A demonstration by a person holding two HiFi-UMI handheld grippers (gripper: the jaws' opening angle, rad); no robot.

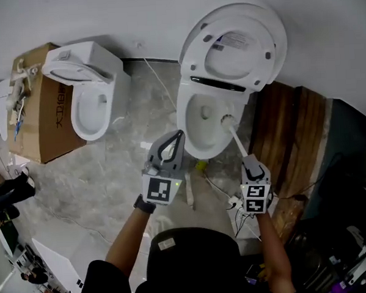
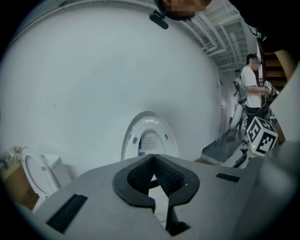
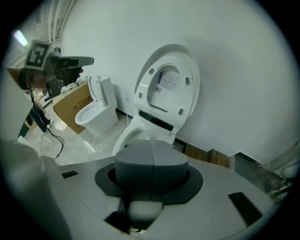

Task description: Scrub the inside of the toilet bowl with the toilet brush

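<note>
**Brush in bowl, scrub in progress**

Right gripper (image 1: 250, 162) is clamped on the toilet brush (image 1: 227, 119) handle, head inside the toilet bowl (image 1: 185, 129), frame centre. Left gripper (image 1: 178, 140) is closed and empty, just below-left. I judge most scrubbing remains.

Left gripper (image 2: 153, 160): jaw tips touching, nothing between them. Behind them, a raised toilet lid (image 2: 149, 136) against a white wall (image 2: 108, 79). Lower left: second toilet (image 2: 40, 171), lid up, beside a cardboard box (image 2: 16, 190). Right: marker cube (image 2: 261, 135); a person (image 2: 251, 89) stands beyond it.
</note>
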